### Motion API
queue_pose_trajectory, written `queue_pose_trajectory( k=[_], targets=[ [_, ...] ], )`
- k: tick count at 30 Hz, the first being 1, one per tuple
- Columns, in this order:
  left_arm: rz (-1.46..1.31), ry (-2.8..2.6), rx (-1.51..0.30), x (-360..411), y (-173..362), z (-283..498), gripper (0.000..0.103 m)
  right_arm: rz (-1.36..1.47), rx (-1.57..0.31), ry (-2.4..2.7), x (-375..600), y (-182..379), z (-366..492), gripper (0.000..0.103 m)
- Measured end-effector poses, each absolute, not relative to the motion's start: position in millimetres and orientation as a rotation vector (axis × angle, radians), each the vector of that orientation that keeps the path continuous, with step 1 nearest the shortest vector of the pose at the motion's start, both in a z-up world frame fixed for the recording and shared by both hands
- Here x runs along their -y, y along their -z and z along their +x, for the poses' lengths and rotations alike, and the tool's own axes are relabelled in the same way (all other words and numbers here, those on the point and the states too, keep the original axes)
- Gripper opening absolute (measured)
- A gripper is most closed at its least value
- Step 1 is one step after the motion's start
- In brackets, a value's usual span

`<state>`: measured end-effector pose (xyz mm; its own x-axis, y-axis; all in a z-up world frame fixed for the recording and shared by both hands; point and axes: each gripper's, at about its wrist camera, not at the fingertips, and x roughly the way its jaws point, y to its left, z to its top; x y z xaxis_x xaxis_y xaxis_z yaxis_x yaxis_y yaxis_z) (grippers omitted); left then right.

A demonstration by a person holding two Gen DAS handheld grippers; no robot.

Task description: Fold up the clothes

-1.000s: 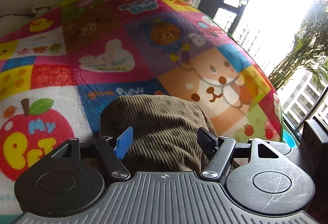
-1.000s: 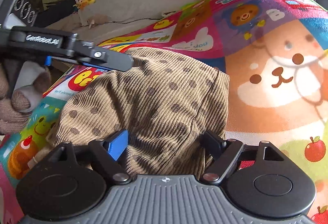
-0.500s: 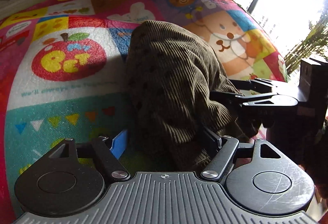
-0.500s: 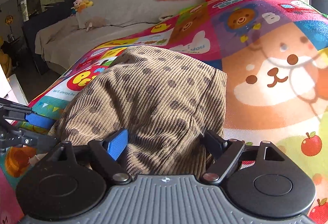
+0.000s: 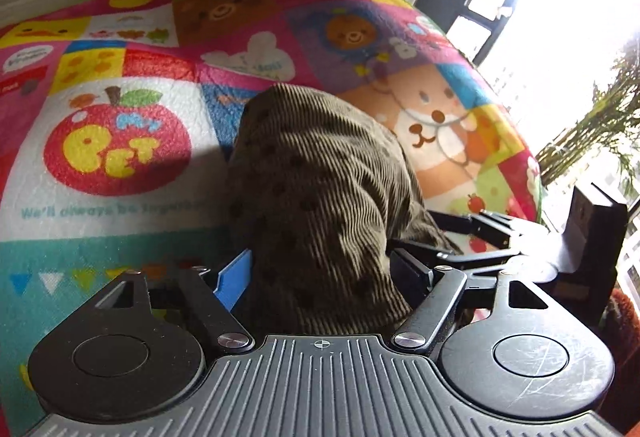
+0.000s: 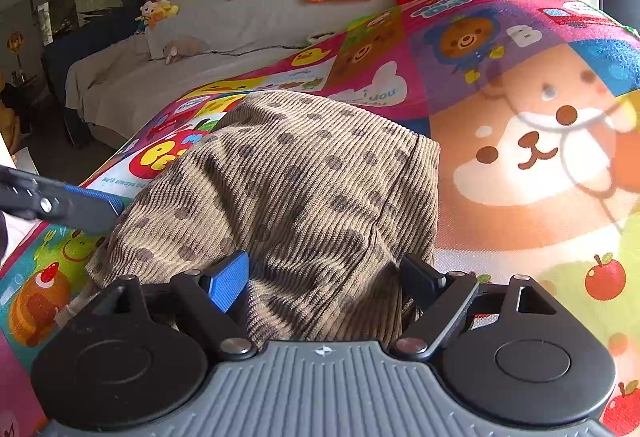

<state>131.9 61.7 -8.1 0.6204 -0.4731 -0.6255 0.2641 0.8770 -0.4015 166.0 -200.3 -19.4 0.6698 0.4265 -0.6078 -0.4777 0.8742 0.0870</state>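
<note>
A brown, dark-spotted corduroy garment (image 6: 312,197) lies bunched in a long mound on a bright cartoon play mat (image 6: 540,165). Its long axis runs away from both cameras, from a near end at the fingers to a far, squared-off edge.

The left hand-held gripper (image 5: 320,273) straddles the near end. Its jaws are closing with cloth between them, though the blue pad (image 5: 234,279) and the black one do not yet look pressed in.

The right hand-held gripper (image 6: 322,277) sits at the same near end, just beside the left, whose finger pokes in from the left edge. Its jaws stand wide, fabric between them, not clamped.

Both hands are about equally near. The likely next move is to pinch this near edge and carry it forward along the garment's length, toward the far edge.
</note>
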Motion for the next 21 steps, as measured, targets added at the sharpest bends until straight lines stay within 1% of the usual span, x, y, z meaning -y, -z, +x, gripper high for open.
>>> queue_pose_trajectory(
  k=[5,8,9,11,14,16,19,21],
  targets=[
    [-0.249,0.430,-0.801,-57,18,127,0.071,-0.040,-0.605,-0.544,207,-6,166,0.083],
    [-0.238,0.429,-0.804,-55,18,128,0.071,-0.026,-0.547,-0.561,200,-28,178,0.071],
    [-0.229,0.428,-0.803,-54,17,127,0.071,-0.022,-0.537,-0.568,196,-33,183,0.070],
    [-0.213,0.432,-0.802,-52,16,125,0.071,-0.019,-0.558,-0.583,183,-35,199,0.070],
    [-0.197,0.466,-0.796,-54,8,119,0.071,-0.090,-0.634,-0.561,160,-15,221,0.071],
    [-0.226,0.505,-0.774,-62,-3,115,0.073,-0.116,-0.640,-0.550,154,-4,228,0.076],
    [-0.309,0.544,-0.677,-80,-31,119,0.076,-0.090,-0.643,-0.552,160,-2,229,0.077],
    [-0.292,0.526,-0.608,-81,-47,130,0.076,-0.099,-0.636,-0.553,160,-1,227,0.077]
  ],
)
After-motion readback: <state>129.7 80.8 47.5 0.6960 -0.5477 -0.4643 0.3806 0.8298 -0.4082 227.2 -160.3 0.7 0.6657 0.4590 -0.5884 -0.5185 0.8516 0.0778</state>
